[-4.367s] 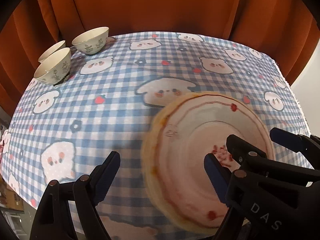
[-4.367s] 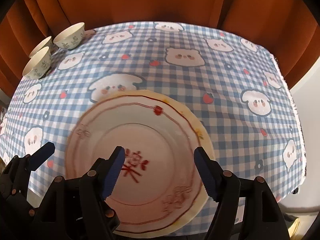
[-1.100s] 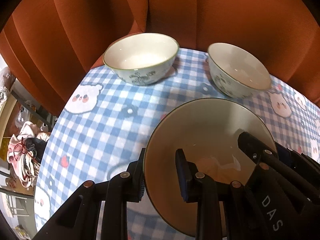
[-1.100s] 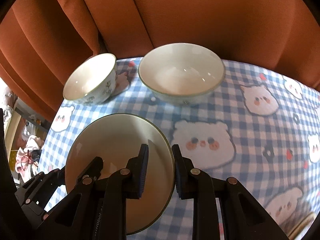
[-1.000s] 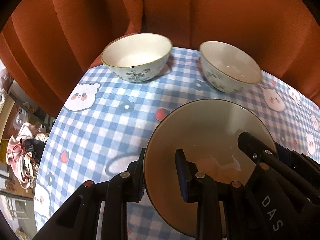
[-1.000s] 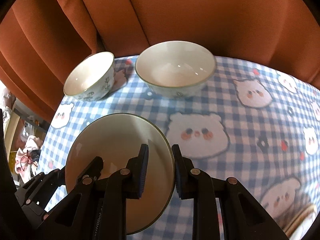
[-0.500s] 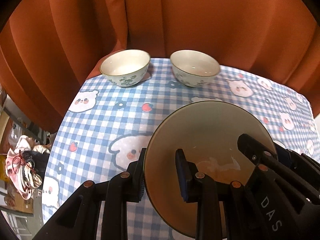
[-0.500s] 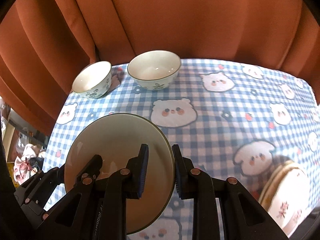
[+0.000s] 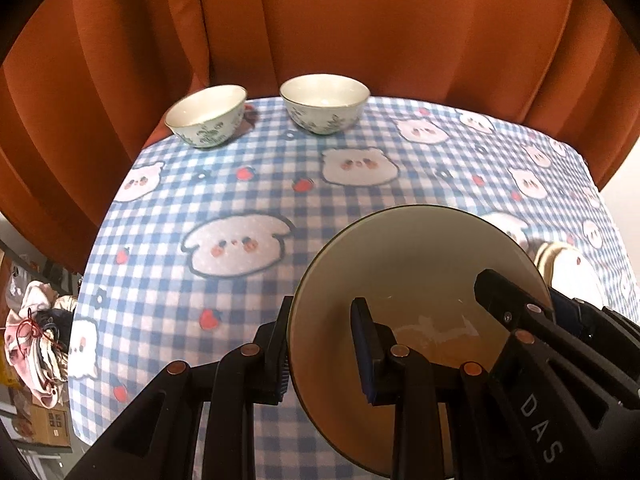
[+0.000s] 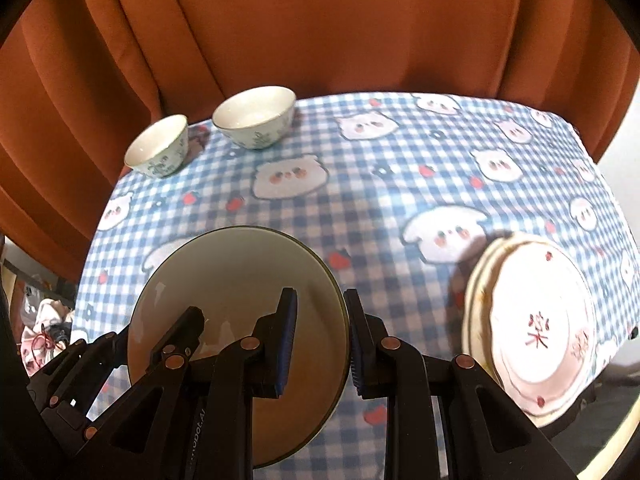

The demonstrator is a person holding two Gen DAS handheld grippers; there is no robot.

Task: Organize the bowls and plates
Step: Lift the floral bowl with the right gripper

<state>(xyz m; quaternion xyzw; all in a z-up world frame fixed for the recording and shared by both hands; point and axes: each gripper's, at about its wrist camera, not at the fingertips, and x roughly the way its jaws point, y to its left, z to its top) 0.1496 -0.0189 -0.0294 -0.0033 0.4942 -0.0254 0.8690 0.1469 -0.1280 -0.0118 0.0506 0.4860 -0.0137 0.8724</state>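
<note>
Both the left gripper (image 9: 322, 344) and the right gripper (image 10: 320, 340) pinch opposite rim edges of one cream bowl (image 10: 236, 300), carried above the checked tablecloth (image 9: 240, 200). To carry it well, both hands should travel together and level, so neither rim slips. The bowl is plain inside with a thin dark rim.

Both fisheye views are moderately lit with a warm cast, and black vignette fills the corners. Straight lines bow outward: the tablecloth (image 9: 248, 208) curves like a dome. Its checks smear with motion blur, worst toward 6 o'clock. The plates (image 10: 536, 332) at 4 o'clock are soft-edged. Pale glare sits inside the held bowl (image 9: 416, 280), which shades the cloth beneath it.
</note>
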